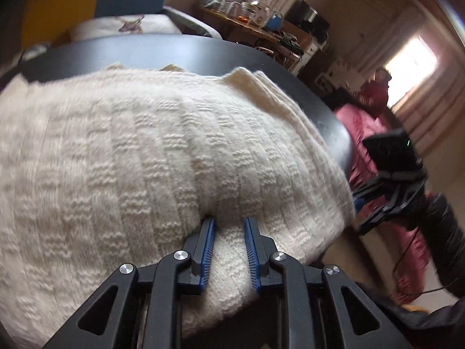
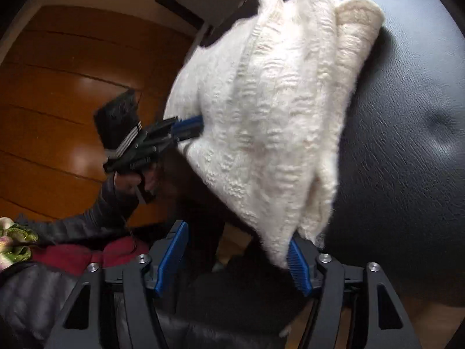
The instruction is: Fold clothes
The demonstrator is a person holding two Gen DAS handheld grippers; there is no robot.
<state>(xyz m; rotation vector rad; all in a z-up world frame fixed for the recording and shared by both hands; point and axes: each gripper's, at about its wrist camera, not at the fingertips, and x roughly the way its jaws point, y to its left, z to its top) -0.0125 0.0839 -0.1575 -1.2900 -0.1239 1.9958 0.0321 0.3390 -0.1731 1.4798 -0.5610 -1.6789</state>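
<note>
The cream knit sweater (image 1: 162,157) lies bunched on the black bench (image 1: 180,49), overhanging its near edge. The left gripper (image 1: 228,226) pinches that overhanging fold; the right gripper (image 2: 237,254), fingers spread, sits at the hem corner.

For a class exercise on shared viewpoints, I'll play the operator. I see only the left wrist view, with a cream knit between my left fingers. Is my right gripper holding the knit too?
Observer: No. The right gripper is open, and a corner of the cream knit only hangs against one of its fingers.
Operator: How does my left grip look from there?
Observer: The left gripper bites the knit's side edge, with a hand around its handle.
Operator: What lies beyond that edge?
Observer: A wooden floor below. The knit hangs off the black padded seat.
</note>
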